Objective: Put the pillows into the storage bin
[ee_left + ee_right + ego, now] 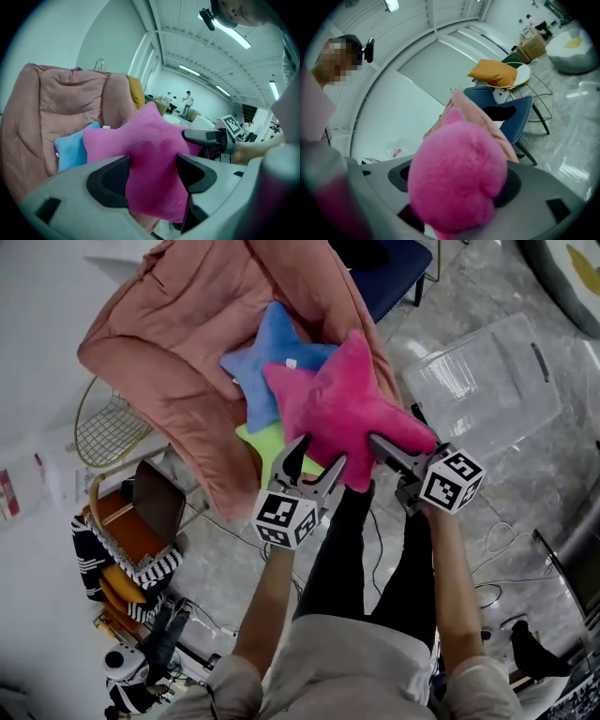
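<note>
Pink star pillow (342,404) is pinched between both of my hand-held grippers, just off the front edge of the salmon lounge chair (169,343). My left hand-held gripper (319,463) is clamped on one of the star's lower arms, with plush squeezed between both pads. My right hand-held gripper (398,432) is closed on the arm that sticks out to the right, and the fluff bulges out around its jaws.

Room-wise it's tight on the chair side. The chair's puffy sides wrap around the seat, and the pink star overlaps the blue star pillow (267,357) and a green pillow (261,439) tucked under it. I can't tell if they're touching.

The right side is much roomier. A stretch of bare marble floor (525,474) runs around the clear storage bin (487,381), which sits on the floor just beyond my right hand-held gripper. A dark blue chair (394,268) stands behind the lounge chair, close to the bin's far corner. Some cables (497,559) trail on the floor near my legs. Off to the left there's a gold wire chair (108,432) right up against the lounge chair.

As for contents, the lounge chair seat holds the blue and green pillows. None of the pillows are in the bin yet, and the floor shows through its clear walls.
</note>
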A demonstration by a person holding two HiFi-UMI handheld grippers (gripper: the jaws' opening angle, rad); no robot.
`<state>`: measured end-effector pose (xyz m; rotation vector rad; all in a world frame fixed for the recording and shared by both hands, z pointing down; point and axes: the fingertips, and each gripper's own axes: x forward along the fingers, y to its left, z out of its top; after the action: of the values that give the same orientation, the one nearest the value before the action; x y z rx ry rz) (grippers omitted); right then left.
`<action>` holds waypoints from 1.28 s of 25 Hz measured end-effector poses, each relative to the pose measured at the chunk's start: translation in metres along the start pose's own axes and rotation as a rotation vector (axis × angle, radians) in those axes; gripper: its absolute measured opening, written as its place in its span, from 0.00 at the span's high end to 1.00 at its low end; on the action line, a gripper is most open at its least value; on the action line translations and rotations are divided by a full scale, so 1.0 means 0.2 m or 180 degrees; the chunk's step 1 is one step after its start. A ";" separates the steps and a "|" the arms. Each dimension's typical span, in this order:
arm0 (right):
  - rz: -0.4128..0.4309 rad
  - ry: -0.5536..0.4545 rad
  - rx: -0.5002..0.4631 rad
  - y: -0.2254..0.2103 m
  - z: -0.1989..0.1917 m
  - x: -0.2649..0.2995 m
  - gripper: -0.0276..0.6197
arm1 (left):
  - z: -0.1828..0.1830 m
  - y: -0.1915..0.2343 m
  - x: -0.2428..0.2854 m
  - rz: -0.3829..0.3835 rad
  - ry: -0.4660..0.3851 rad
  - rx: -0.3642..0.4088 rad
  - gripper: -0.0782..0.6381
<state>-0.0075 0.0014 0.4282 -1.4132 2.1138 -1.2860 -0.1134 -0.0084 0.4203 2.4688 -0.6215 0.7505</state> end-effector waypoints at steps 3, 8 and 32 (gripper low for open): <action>-0.0173 -0.0205 0.0216 -0.09 0.05 -0.12 0.44 | 0.06 -0.10 0.10 -0.0173 0.0033 0.0107 0.46; -0.0439 -0.0655 0.0633 -0.21 0.18 -0.36 0.44 | 0.19 -0.29 0.26 -0.0365 -0.0039 0.0260 0.46; -0.1287 -0.1630 0.1260 -0.85 0.53 -1.72 0.48 | 0.31 -1.21 0.83 -0.1217 -0.0022 0.0053 0.46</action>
<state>0.3254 0.2185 0.4281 -1.7924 1.2106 -1.2118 0.1663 0.0999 0.4007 2.4987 -0.1345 0.5961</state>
